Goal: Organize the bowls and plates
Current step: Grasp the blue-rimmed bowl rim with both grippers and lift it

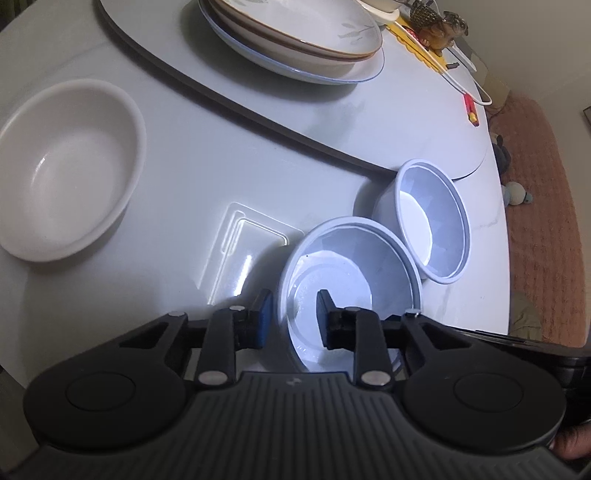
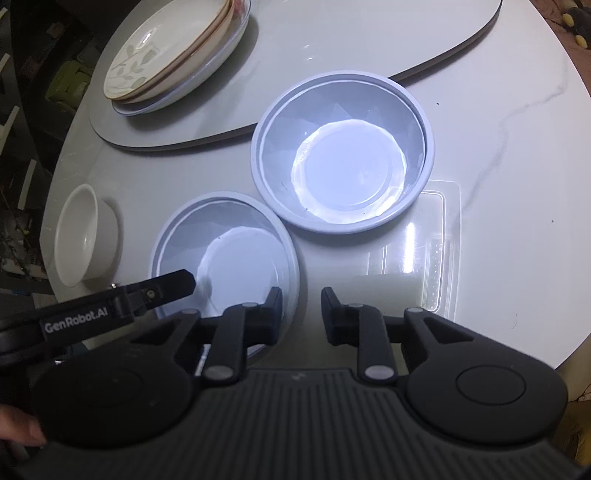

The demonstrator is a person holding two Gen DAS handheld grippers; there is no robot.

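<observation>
Two pale blue bowls sit side by side on the white table. The nearer bowl [image 1: 351, 280] [image 2: 236, 258] has a gripper on each side. My left gripper [image 1: 294, 317] is shut on its rim, one finger inside and one outside; its finger [image 2: 173, 284] also shows in the right wrist view. My right gripper [image 2: 302, 314] is shut on the opposite rim, its left finger inside the bowl. The other blue bowl [image 1: 432, 221] [image 2: 343, 155] stands free just beyond. A white bowl [image 1: 62, 170] [image 2: 85, 232] sits apart. A stack of plates [image 1: 295, 33] [image 2: 166, 55] rests farther back.
The plates lie on a raised grey board [image 1: 221, 92] [image 2: 332, 55] with a dark edge. A clear plastic tray [image 1: 247, 251] [image 2: 436, 251] lies flat beside the blue bowls. A red pen [image 1: 470, 109] and small clutter lie near the table's far edge.
</observation>
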